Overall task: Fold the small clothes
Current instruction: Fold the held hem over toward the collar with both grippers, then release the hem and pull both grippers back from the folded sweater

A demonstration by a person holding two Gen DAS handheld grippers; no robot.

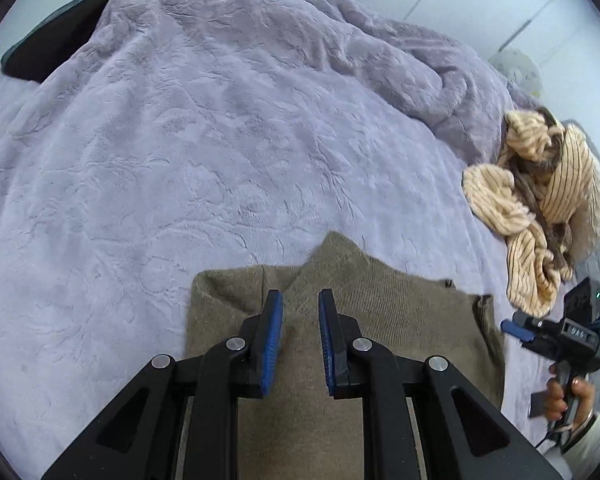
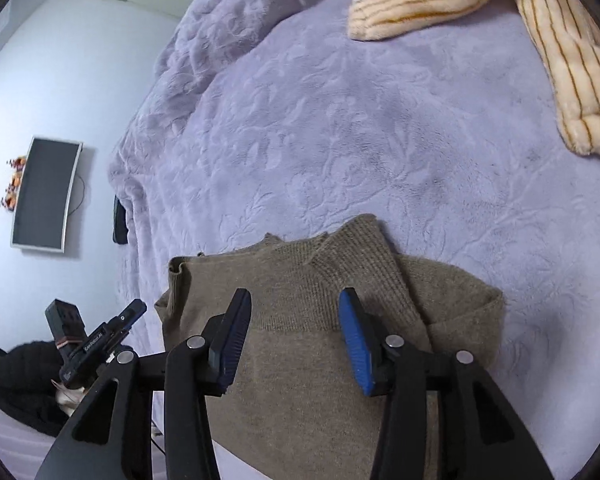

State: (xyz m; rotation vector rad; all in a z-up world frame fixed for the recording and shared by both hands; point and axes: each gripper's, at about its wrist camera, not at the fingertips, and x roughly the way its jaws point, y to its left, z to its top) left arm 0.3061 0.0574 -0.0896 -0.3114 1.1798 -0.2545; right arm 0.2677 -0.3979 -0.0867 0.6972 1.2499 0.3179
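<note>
1 olive-brown knit sweater (image 1: 340, 320), 1 cream striped fleece garment (image 1: 540, 200), 1 lavender plush blanket (image 1: 180, 140) on 1 bed. 2 grippers: the left gripper (image 1: 300, 336) and the right gripper (image 2: 296, 340). 1 wall-mounted screen (image 2: 46, 192). 1 black garment (image 2: 20, 388).

bedroom – plush blanket (image 1: 180, 140), wall tv (image 2: 44, 192)
</note>
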